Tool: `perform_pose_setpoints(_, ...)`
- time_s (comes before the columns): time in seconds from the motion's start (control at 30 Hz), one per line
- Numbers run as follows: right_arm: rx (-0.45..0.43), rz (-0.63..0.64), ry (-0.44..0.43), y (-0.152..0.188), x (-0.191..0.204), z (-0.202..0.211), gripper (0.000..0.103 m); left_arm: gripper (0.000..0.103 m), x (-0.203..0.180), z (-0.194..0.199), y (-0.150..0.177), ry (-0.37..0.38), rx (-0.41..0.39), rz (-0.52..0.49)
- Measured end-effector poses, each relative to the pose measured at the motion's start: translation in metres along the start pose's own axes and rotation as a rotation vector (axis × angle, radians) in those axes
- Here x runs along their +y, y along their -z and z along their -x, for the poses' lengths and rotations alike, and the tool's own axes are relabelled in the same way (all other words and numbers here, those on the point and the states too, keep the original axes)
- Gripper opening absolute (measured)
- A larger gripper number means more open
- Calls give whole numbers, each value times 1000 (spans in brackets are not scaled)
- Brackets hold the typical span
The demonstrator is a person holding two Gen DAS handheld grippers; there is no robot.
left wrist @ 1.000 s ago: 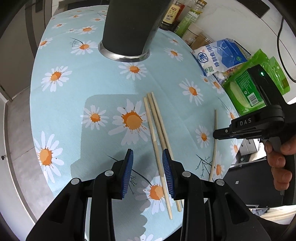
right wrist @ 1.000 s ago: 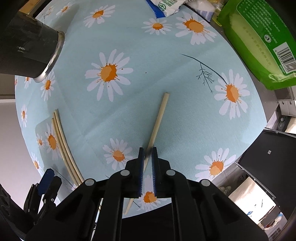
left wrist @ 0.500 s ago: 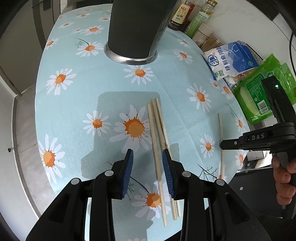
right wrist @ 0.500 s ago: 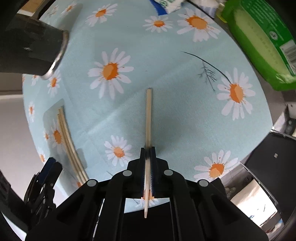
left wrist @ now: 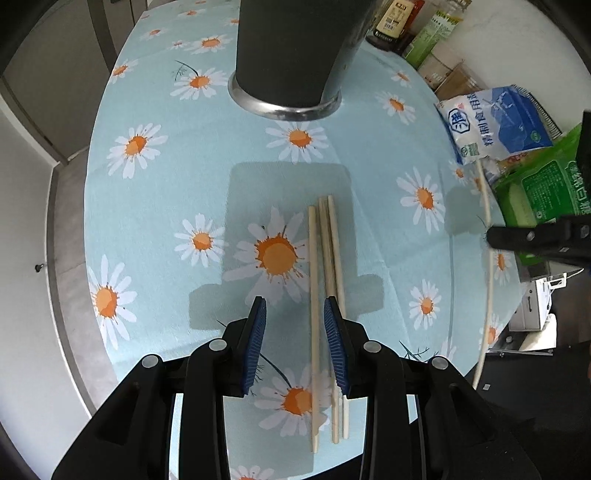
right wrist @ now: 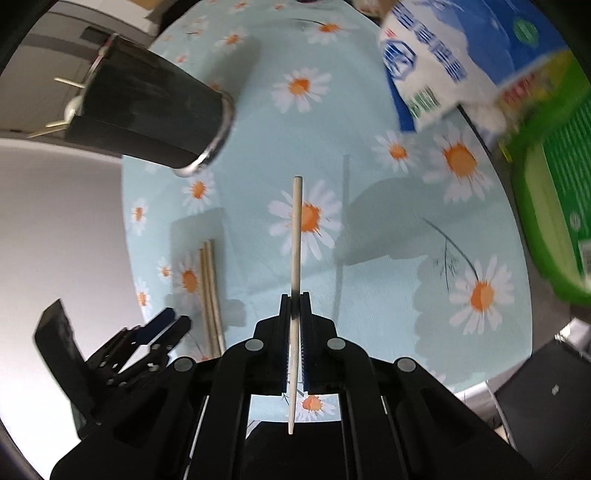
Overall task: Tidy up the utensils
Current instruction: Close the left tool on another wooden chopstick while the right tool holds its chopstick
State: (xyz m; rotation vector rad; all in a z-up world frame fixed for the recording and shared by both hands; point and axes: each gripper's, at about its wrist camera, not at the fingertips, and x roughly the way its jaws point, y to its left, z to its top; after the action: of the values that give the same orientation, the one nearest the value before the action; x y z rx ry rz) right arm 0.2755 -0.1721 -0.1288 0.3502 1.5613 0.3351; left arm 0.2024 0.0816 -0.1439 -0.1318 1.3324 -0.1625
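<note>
Above the daisy-print bench, right gripper pinches one pale wooden chopstick, dark metal-rimmed holder likely next; left gripper spread.

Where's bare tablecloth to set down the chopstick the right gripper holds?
Bare cloth lies left of the three chopsticks, out to the table edge, and between them and the black utensil holder. The far right is crowded: salt bag, green packet, bottles.
</note>
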Motion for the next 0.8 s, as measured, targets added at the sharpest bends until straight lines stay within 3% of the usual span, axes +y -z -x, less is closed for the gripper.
perform_pose_setpoints(0.2,-7,99,-64,-12,3,13,6,29,-11,-10,1,-25,48,33)
perform_pose_setpoints(0.37,22,154,-146,-20,-4,18,6,24,-24,-16,-1,-113,74,12)
perform_pose_setpoints(0.5,47,202,-176,-20,-9,20,6,20,-20,-18,-5,-142,87,41)
perform_pose_setpoints(0.8,104,273,-195,-17,-16,20,6,19,-21,-24,-9,-143,130,41)
